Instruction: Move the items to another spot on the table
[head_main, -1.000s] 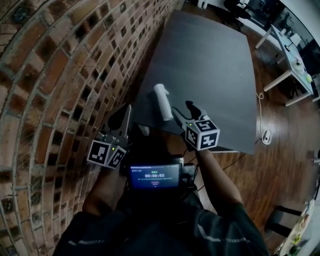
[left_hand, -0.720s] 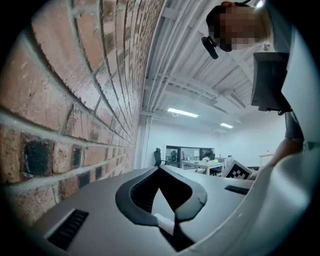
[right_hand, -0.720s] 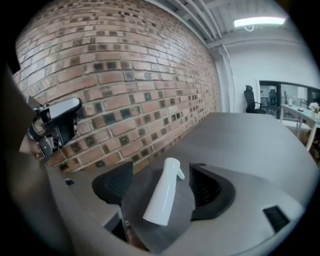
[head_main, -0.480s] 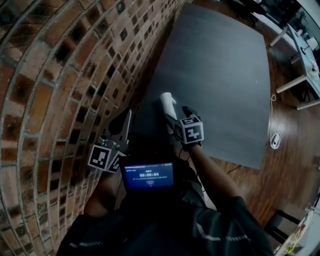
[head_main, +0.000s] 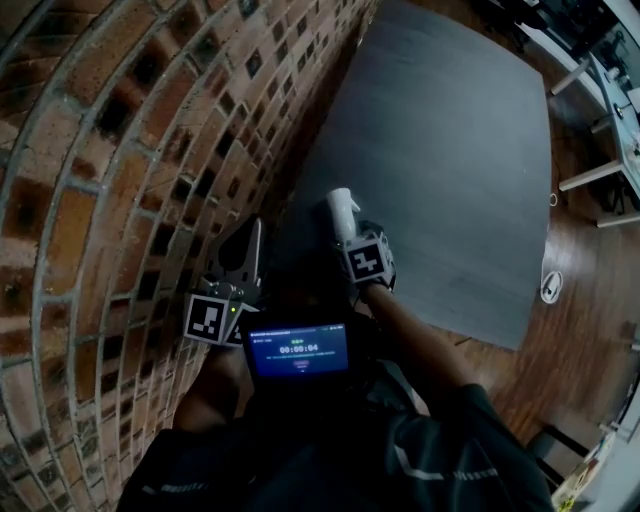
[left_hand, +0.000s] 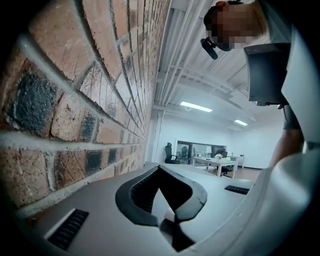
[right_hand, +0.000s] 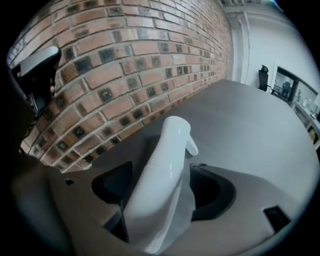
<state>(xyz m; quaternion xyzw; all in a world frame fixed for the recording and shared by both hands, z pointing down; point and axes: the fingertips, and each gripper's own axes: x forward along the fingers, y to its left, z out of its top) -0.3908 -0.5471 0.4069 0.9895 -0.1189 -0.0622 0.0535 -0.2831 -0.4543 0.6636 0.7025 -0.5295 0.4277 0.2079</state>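
A white spray bottle (head_main: 341, 210) lies on its side on the dark grey table (head_main: 450, 150), close to the brick wall and near the table's front edge. My right gripper (head_main: 349, 236) stands open around the bottle's lower body, one jaw on each side. In the right gripper view the bottle (right_hand: 165, 170) fills the space between the jaws of this gripper (right_hand: 160, 186); a gap shows at the right pad, and its nozzle points away. My left gripper (head_main: 242, 240) hangs shut beside the wall, left of the table, holding nothing; its tips (left_hand: 159, 169) meet.
A brick wall (head_main: 120, 150) runs along the table's left side. A small screen (head_main: 298, 350) sits on the person's chest. White desks (head_main: 610, 90) stand at the far right on the wooden floor (head_main: 560, 330), with a cable there.
My right gripper has moved forward and left until its jaws straddle the bottle, and they stand wider than before. The left gripper has stayed by the wall.
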